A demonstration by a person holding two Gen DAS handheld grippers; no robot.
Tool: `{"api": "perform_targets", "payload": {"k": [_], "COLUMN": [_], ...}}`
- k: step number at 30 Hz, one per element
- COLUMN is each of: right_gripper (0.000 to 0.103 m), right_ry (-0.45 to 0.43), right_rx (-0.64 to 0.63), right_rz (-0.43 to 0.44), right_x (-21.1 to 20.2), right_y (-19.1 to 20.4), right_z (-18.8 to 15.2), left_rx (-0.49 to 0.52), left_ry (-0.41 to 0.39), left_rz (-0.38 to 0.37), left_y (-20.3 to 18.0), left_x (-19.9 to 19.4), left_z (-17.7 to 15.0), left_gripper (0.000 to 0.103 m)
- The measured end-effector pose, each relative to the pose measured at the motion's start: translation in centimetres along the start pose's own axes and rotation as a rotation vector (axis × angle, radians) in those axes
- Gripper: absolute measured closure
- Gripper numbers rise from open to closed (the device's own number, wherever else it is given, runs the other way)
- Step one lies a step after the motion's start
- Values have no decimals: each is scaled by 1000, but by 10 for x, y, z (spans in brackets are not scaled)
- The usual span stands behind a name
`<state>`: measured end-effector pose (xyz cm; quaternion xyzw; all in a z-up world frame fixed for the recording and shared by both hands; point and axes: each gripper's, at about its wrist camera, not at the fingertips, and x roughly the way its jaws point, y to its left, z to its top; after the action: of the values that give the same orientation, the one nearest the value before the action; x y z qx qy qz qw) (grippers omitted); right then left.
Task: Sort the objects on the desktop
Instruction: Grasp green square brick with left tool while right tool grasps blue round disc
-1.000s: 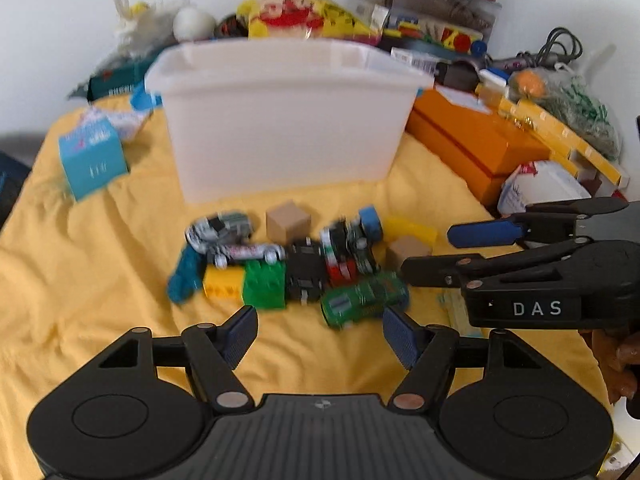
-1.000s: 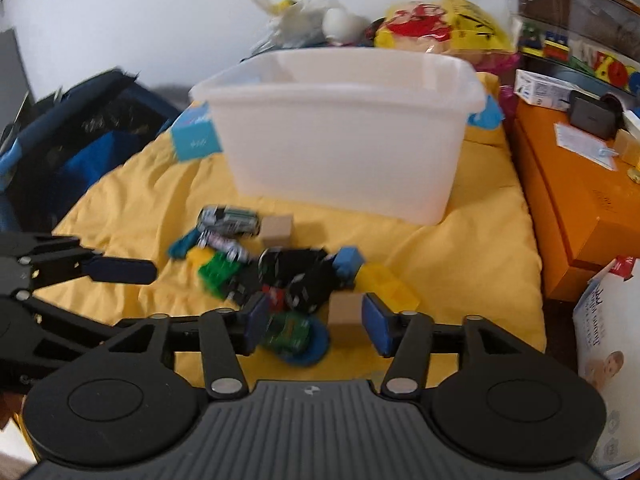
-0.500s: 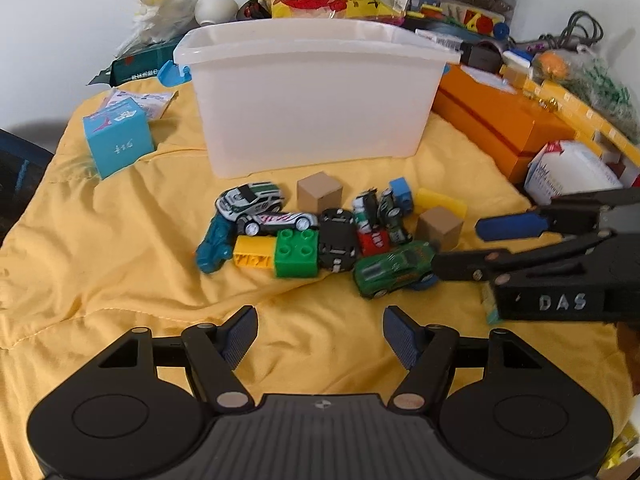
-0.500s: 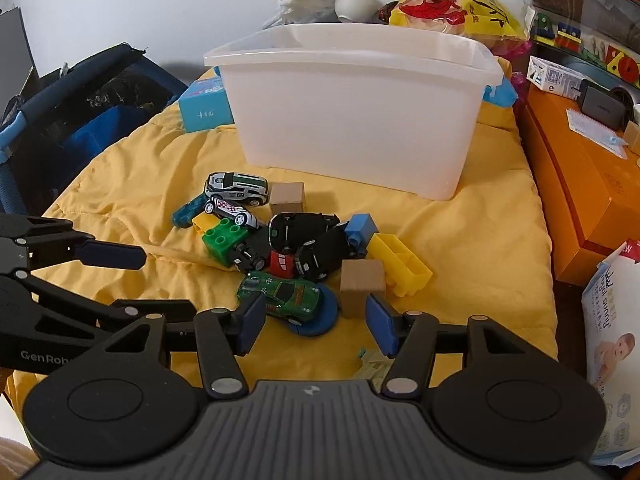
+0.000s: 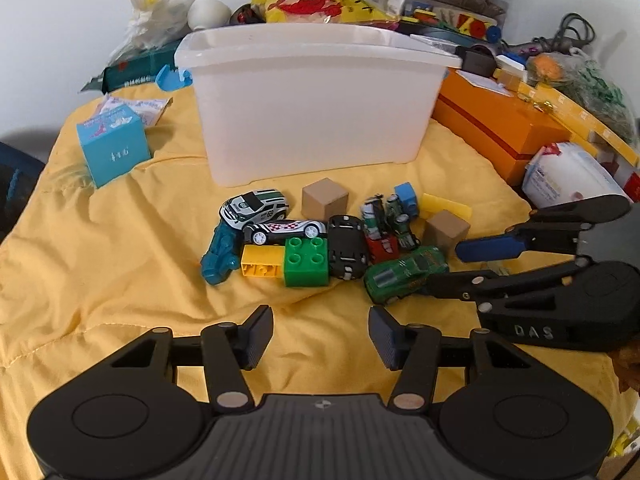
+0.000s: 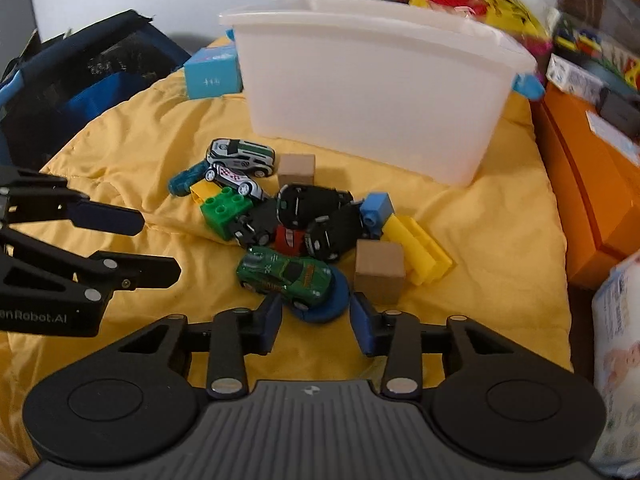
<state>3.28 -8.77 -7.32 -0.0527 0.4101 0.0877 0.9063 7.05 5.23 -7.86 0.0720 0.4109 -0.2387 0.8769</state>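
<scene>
Yellow cloth bare left of toy pile.

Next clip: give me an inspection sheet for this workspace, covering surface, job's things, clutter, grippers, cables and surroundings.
Surface: yellow cloth, wrinkled.
Job's things: toy pile in front of the white bin: green car on a blue disc, green brick, two wooden cubes, black cars, a yellow block; the rest hard to tell apart.
Clutter: blue box, orange case, white pack.
Grippers: left gripper open over bare cloth, jaws just narrowed; right gripper open, jaws just closing around the disc and car's near end, pads not pressing.
Cables: dark cords back right.
Surroundings: white wall, dark blue bag, stacked toys behind.
</scene>
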Motion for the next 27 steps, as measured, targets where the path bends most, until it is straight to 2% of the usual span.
{"api": "perform_targets", "payload": {"k": [2, 8, 12, 13, 15, 17, 23, 27], "right_gripper": [47, 45, 51, 59, 65, 69, 70, 71], "right_ry": [-18, -23, 12, 28, 53, 73, 106, 102], "right_rx": [-50, -192, -228, -220, -192, -153, -42, -67], "right_rz": [15, 53, 48, 51, 61, 78, 117, 108], "right_x": [2, 16, 17, 16, 13, 8, 5, 1], "right_y": [3, 15, 24, 24, 23, 21, 12, 14], "right_z": [2, 6, 7, 6, 2, -2, -12, -10], "left_rx": [-16, 17, 27, 30, 34, 57, 57, 27], "left_ry": [3, 26, 23, 20, 22, 25, 38, 60], "left_rz": [-12, 9, -1, 2, -1, -14, -46, -81], "left_y": [4, 6, 8, 8, 7, 7, 10, 10], "left_x": [9, 36, 42, 43, 46, 50, 47, 25], "left_z": [6, 21, 24, 24, 26, 26, 23, 12], "left_gripper": [46, 46, 46, 46, 48, 69, 69, 69]}}
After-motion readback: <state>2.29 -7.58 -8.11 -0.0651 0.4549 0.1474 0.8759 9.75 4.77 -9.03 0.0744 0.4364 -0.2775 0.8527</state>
